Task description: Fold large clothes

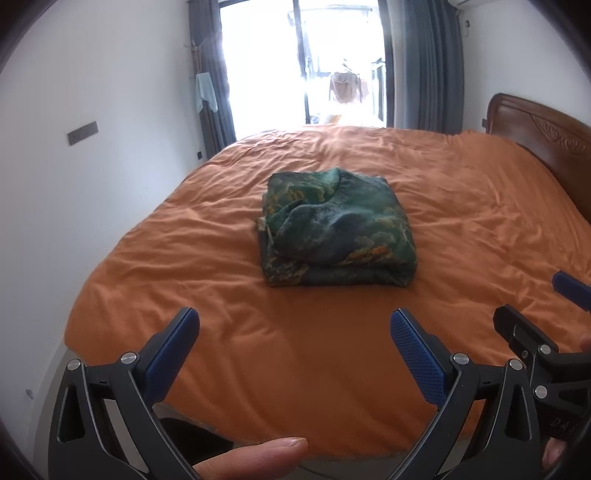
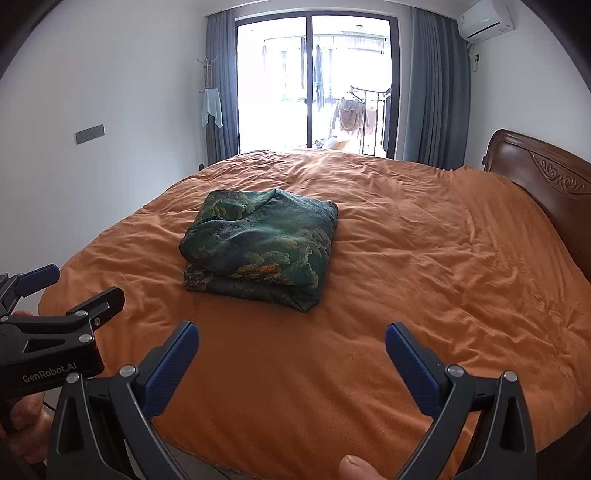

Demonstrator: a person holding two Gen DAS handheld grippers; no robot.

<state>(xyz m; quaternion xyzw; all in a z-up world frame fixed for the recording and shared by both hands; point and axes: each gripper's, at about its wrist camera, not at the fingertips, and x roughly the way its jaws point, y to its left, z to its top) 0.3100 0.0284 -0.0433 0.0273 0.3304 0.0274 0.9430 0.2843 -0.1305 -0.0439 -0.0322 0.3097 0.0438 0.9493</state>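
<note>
While both claws hang over the near edge of the bed (image 1: 258, 332), the green patterned garment (image 1: 338, 229) lies folded into a thick, roughly square bundle near the middle of the orange bedcover (image 2: 424, 277), well apart from either claw. Its top layer is rumpled and puffed, and its near edge shows stacked folds.

From the left wrist view, the left claw (image 1: 295, 325) stands wide open with nothing between its blue pads (image 1: 417, 354), both tips raised above the cover and pointing toward the bundle. A thumb tip (image 1: 258, 458) shows at the bottom of that view. The right claw (image 1: 535, 306) appears at the right edge, beside the left one, its fingers spread and empty.

From the right wrist view, the right claw (image 2: 291, 336) is likewise wide open and holds nothing, with the bundle (image 2: 262, 243) ahead and slightly to the left. The left claw (image 2: 81, 284) sits at the left edge, black body marked with a maker's label, fingers apart.

Beyond the bed, a glass balcony door (image 2: 314, 81) glows bright between grey curtains (image 2: 428, 88). A carved wooden headboard (image 2: 539, 181) rises on the right, an air conditioner (image 2: 485, 18) is mounted high on the wall, and a pale towel (image 2: 212, 107) hangs on a coat stand at the left
</note>
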